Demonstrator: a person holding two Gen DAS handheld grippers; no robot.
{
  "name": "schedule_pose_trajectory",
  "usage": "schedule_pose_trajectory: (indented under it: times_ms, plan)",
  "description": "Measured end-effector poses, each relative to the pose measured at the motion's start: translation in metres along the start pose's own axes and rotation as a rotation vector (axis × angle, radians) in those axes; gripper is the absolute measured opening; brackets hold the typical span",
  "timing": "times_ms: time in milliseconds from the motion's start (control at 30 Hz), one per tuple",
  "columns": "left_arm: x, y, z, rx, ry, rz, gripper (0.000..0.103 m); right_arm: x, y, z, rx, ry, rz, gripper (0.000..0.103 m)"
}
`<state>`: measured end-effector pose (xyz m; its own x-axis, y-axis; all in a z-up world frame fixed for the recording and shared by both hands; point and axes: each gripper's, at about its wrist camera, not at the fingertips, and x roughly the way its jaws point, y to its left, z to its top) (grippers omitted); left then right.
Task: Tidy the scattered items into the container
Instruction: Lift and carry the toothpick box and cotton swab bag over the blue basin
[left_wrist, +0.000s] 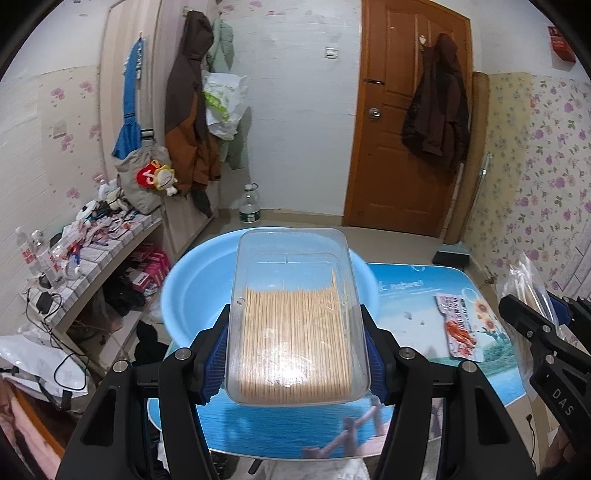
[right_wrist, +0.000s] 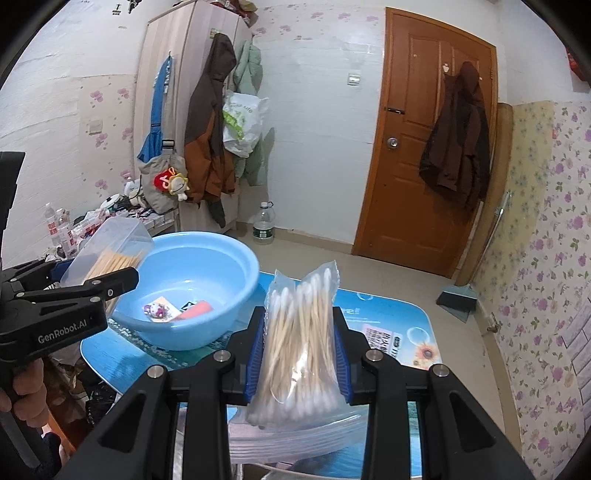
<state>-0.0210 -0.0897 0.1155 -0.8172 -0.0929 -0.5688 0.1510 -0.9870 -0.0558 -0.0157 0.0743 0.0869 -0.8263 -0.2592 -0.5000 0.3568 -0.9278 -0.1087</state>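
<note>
Toothpick box (left_wrist: 295, 325): we find it clamped in the left gripper (left_wrist: 295, 354), raised at the blue basin (left_wrist: 192, 291) rim.
Cotton swab bag (right_wrist: 303, 350): pinched upright by the right gripper (right_wrist: 301, 362), above the surface (right_wrist: 406, 314).
Basin contents: we note small packets (right_wrist: 177, 308).
Surface: snack packet (left_wrist: 460, 326) lies flat.

left wrist: close, forward-down | right wrist: same | shared: blue basin (left_wrist: 192, 291), door (right_wrist: 417, 155)

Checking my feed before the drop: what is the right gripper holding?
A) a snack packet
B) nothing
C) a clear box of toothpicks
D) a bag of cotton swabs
D: in the right wrist view the right gripper is clamped on the clear bag of cotton swabs; the toothpick box sits in the left gripper.
</note>
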Motion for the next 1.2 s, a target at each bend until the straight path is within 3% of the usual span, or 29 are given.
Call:
schedule_pose_trajectory:
  times_ms: [600,1200]
  plan:
    - [0.03,0.062,0.005,-0.063,0.022,0.079,0.059,0.053,0.056,0.026,-0.065,0.023,0.106,0.034]
    - [0.074,0.075,0.004,-0.057,0.093,0.088,0.059,0.117,0.084,0.042,-0.101,0.067,0.15,0.034]
